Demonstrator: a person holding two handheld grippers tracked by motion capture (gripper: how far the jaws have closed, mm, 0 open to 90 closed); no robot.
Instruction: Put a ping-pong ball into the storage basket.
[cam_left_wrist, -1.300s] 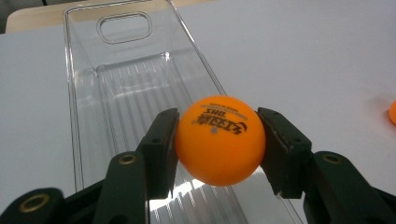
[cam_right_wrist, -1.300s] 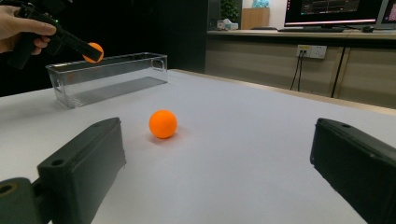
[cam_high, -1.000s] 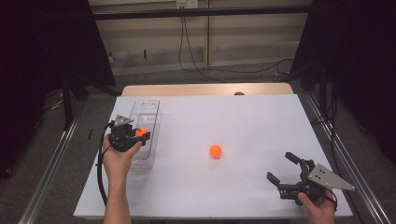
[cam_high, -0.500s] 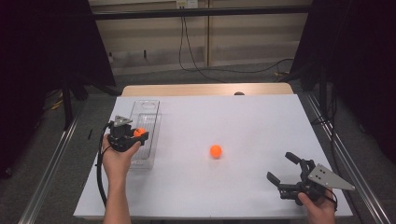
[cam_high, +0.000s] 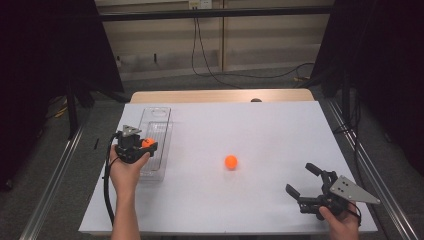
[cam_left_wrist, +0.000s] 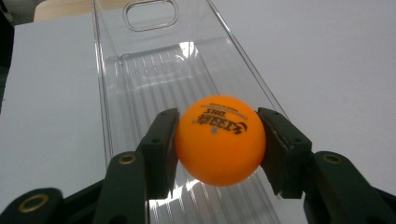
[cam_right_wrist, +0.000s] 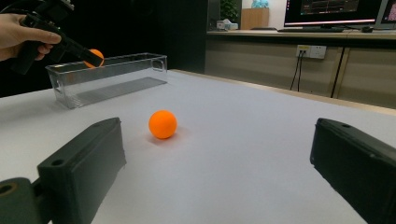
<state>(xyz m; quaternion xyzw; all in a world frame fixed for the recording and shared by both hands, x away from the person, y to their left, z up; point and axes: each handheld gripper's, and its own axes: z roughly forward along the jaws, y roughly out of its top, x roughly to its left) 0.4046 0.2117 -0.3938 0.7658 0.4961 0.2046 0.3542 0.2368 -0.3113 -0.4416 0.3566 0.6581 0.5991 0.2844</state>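
- A lab or test room, not a home.
- A white tabletop (cam_high: 280, 130) stands between black curtains (cam_high: 45, 65) on a metal frame.
- Cables (cam_high: 210, 55) trail down the wall to the floor.
- Computer monitors (cam_right_wrist: 336, 11) glow on a long counter (cam_right_wrist: 299, 35) with wall sockets (cam_right_wrist: 310, 50).

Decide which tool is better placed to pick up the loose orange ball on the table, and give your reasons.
Right. The right tool is open, empty and aimed at the loose ball. The left tool is shut on another ball above the clear tray.
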